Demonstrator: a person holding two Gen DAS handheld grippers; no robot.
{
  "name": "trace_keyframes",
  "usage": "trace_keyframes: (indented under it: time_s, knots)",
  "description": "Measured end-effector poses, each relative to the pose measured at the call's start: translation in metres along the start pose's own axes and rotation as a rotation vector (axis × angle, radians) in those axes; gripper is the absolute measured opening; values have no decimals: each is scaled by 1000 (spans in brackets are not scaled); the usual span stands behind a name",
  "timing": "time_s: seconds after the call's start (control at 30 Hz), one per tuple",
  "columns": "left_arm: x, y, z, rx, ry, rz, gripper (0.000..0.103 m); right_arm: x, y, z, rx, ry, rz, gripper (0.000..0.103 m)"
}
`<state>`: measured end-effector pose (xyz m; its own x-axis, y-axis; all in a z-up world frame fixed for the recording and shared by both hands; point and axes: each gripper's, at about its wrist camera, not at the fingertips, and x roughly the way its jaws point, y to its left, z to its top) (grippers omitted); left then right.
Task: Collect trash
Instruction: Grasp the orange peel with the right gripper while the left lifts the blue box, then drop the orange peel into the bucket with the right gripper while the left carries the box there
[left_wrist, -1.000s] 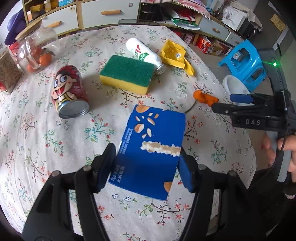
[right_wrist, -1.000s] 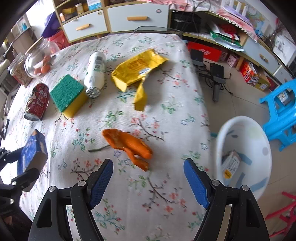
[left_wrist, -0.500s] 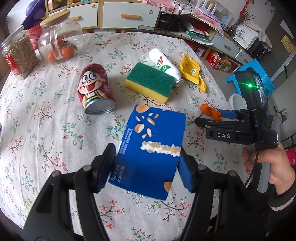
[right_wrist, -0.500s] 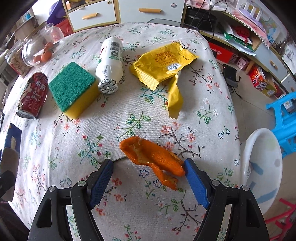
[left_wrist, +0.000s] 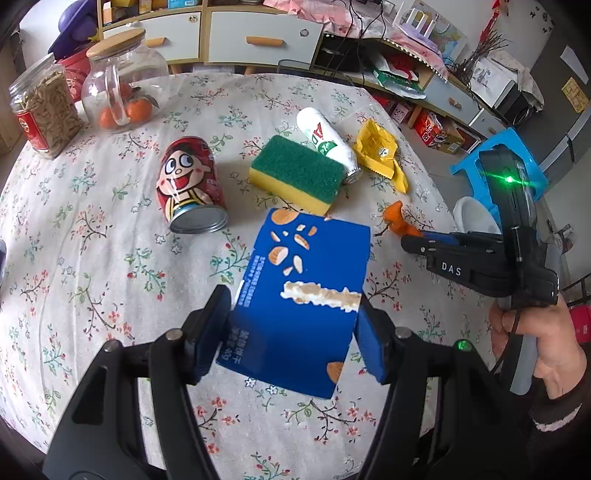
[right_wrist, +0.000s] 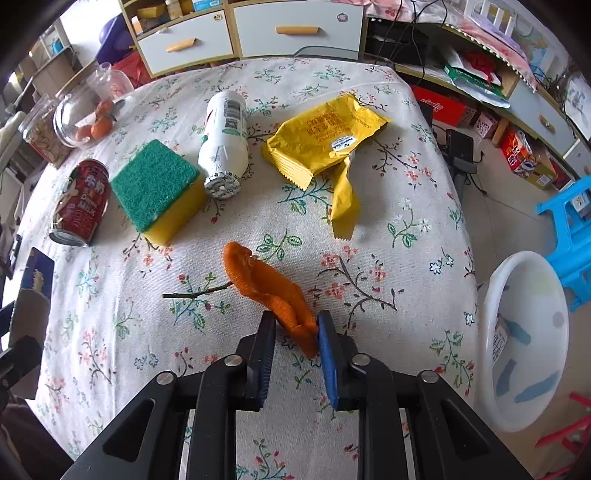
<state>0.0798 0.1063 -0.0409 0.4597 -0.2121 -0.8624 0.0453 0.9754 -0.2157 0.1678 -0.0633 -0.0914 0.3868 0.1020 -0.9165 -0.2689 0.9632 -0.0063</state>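
In the left wrist view my left gripper (left_wrist: 291, 325) is shut on a blue snack box (left_wrist: 306, 273), held just above the flowered tablecloth. An orange peel (right_wrist: 266, 284) lies near the table's right edge. My right gripper (right_wrist: 295, 325) has its jaws closing, and the pads pinch the peel's near end. From the left wrist view the right gripper (left_wrist: 413, 242) reaches the peel (left_wrist: 395, 216) from the right, held by a hand. A yellow wrapper (right_wrist: 325, 140), a white bottle (right_wrist: 225, 144) and a red can (right_wrist: 83, 203) lie further back.
A green and yellow sponge (right_wrist: 159, 184) lies between can and bottle. Two glass jars (left_wrist: 122, 92) stand at the back left. A white plastic bin (right_wrist: 535, 288) sits on the floor right of the table, beside a blue stool (right_wrist: 569, 229). Drawers and shelves line the back.
My right gripper moved up to the orange peel and its jaws went from wide apart to closed on the peel's near end. The left gripper kept hold of the blue box.
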Motion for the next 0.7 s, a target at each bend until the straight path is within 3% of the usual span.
trace_keyframes:
  time_s: [0.33,0.7]
  knots:
    - [6,-17,8,-9,-1,-24,65,-33,-42,-13,88,-41,18,21]
    - [20,-57,17,48,19,-60,65,-66,-149,-40,302,-71,9,21]
